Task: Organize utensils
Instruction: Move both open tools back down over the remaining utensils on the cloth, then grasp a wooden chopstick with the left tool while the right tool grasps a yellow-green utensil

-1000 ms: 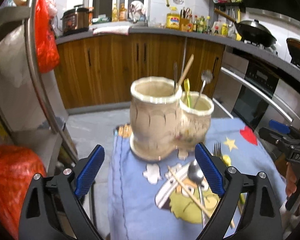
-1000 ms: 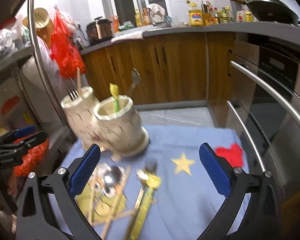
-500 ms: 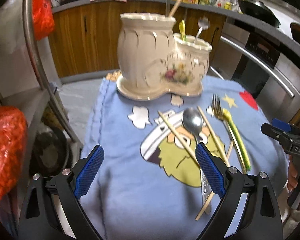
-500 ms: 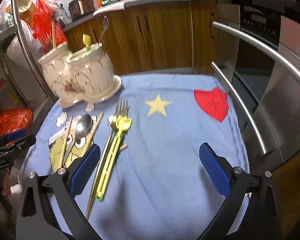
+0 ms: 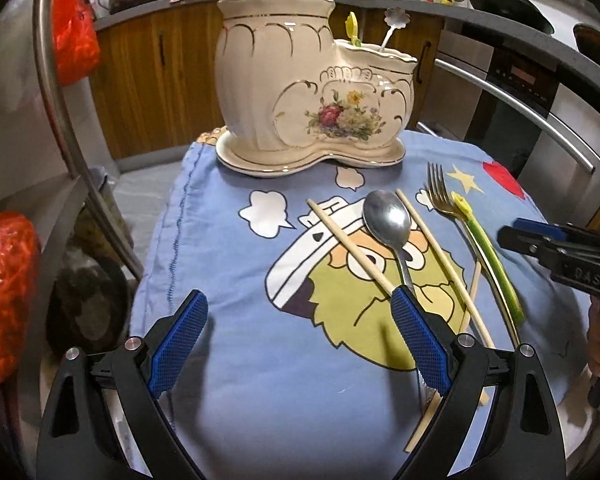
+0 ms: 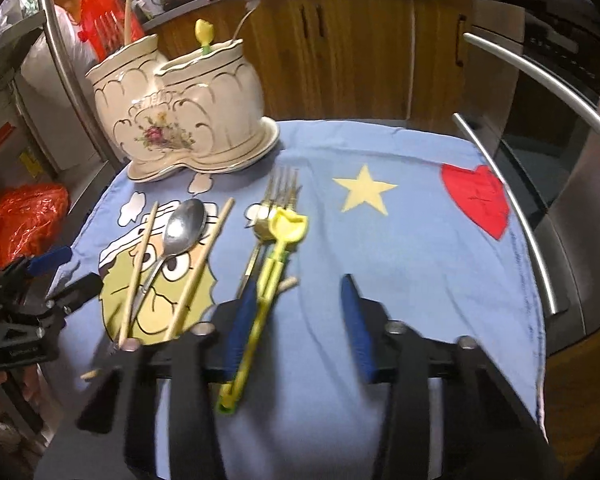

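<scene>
A cream ceramic two-pot utensil holder (image 5: 312,92) (image 6: 180,120) stands at the back of the blue cartoon cloth (image 5: 260,380) (image 6: 400,260), with utensils sticking out of it. On the cloth lie a steel spoon (image 5: 388,220) (image 6: 182,228), two wooden chopsticks (image 5: 348,248) (image 6: 200,268), a fork (image 5: 438,192) (image 6: 284,188) and a yellow-green utensil (image 5: 484,256) (image 6: 276,268). My left gripper (image 5: 298,320) hangs open over the cloth, its right pad above the spoon's handle. My right gripper (image 6: 296,320) is closing; the yellow-green handle lies just inside its left pad, unpressed.
Steel oven handles (image 6: 540,92) run along the right edge of the cloth. A curved steel rail (image 5: 56,92) and red plastic bags (image 5: 4,288) stand at the left. Wooden cabinets (image 6: 340,48) lie beyond the holder. The cloth drops off at its front and left edges.
Both grippers have sunk toward the cloth and tilted down, so the utensils now fill the views. The right gripper's jaws have narrowed from wide open.
</scene>
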Action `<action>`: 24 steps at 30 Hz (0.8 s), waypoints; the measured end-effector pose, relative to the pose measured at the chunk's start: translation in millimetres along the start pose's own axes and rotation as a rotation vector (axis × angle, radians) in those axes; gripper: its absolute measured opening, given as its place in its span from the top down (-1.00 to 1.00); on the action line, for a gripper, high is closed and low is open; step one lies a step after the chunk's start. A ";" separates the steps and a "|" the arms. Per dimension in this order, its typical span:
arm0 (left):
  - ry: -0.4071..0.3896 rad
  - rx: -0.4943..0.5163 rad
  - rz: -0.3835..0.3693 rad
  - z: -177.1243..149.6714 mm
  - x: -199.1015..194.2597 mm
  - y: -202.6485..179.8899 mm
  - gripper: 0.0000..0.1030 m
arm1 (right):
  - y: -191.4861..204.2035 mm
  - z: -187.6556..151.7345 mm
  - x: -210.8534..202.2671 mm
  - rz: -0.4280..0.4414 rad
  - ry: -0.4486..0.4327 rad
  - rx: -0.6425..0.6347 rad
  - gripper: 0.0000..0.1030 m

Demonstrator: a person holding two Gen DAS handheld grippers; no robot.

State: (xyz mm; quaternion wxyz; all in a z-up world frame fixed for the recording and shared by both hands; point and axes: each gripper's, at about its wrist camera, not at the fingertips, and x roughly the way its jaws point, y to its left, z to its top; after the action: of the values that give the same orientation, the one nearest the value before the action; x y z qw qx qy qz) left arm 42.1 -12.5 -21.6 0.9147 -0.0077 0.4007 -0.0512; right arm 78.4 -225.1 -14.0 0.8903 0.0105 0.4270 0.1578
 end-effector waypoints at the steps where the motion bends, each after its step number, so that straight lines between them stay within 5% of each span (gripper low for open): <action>1: 0.002 0.000 -0.002 -0.2 0.8 0.0 -0.79 | 1.8 1.7 2.1 0.004 0.006 -0.001 0.44; 5: 0.001 -0.004 -0.012 -0.7 2.6 2.0 -0.79 | 8.6 6.5 8.1 0.020 0.017 -0.002 0.62; 13: 0.007 -0.014 -0.031 -0.4 5.3 4.8 -0.79 | 9.3 11.4 23.9 0.014 0.055 0.028 0.66; 24: 0.042 -0.015 -0.069 8.1 8.9 -12.0 -0.77 | -2.6 11.7 14.4 0.041 -0.004 0.078 0.81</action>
State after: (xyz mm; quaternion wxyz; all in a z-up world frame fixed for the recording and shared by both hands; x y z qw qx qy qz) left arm 53.0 -25.5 -21.9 0.9037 -0.0273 0.4198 -0.0797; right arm 96.5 -222.0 -17.9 0.8866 0.0543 0.4309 0.1591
